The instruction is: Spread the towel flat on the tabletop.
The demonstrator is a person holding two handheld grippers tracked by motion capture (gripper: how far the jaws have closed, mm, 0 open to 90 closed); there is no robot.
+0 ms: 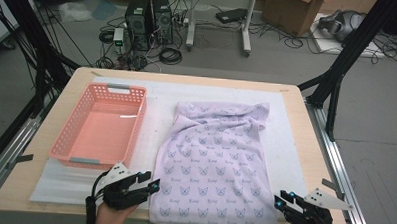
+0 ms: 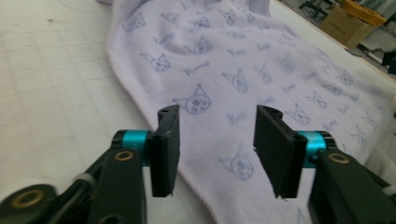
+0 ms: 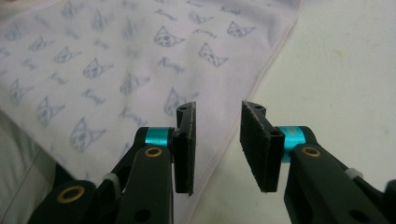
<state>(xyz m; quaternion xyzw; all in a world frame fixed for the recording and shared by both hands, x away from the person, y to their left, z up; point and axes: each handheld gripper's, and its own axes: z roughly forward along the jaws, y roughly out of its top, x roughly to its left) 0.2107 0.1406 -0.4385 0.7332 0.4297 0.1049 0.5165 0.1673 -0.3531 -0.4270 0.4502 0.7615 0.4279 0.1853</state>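
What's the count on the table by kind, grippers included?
Pink plastic basket: 1
Lilac cat-print blanket: 1
White mat: 1
Grippers: 2, left gripper and right gripper, both with open jaws holding nothing
Total: 5

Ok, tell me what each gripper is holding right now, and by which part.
Nothing is held. The left gripper and right gripper are both open beside the near corners of the lilac towel, pads clear of it.
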